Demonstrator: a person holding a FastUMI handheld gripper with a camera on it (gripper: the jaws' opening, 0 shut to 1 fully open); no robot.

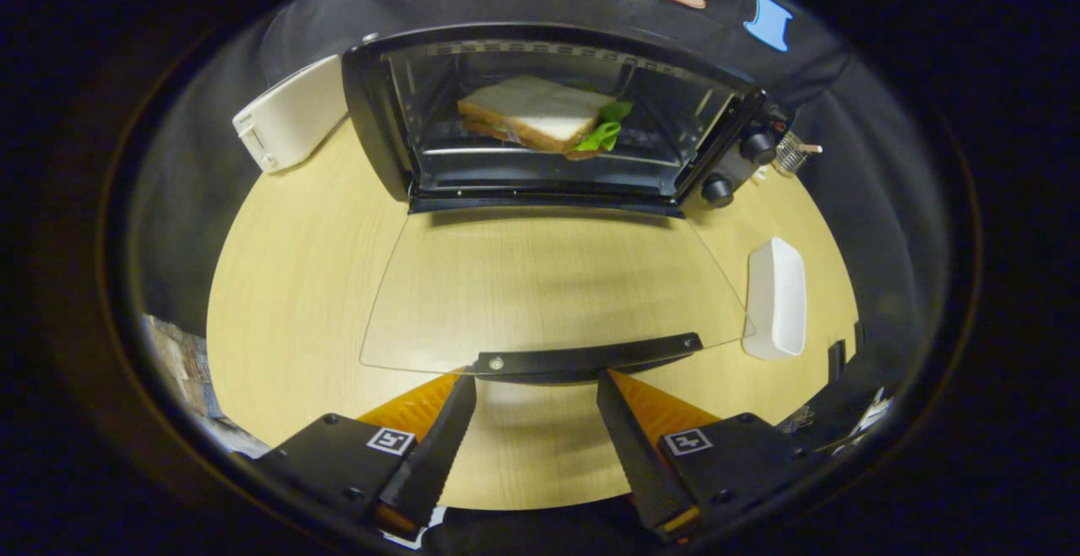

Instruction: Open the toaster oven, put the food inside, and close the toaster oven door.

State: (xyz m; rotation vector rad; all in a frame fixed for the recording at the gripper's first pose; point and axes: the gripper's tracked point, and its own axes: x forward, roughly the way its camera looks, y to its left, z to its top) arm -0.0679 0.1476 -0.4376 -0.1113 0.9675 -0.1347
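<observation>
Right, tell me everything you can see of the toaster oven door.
The toaster oven door is a clear glass pane, folded down fully open and lying roughly flat over the wooden table, whose grain shows through it. It is hinged along the black toaster oven at its lower front edge. A dark handle bar with a screw runs along its near edge. The tongs are open, their fingertips just at that handle, one either side of its middle, not pressing on it.

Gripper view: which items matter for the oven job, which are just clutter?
Job: toaster oven; its open glass door with handle; sandwich on the rack inside; gripper, fingers open, tips at the handle.

Clutter: white toaster; white dish.
</observation>
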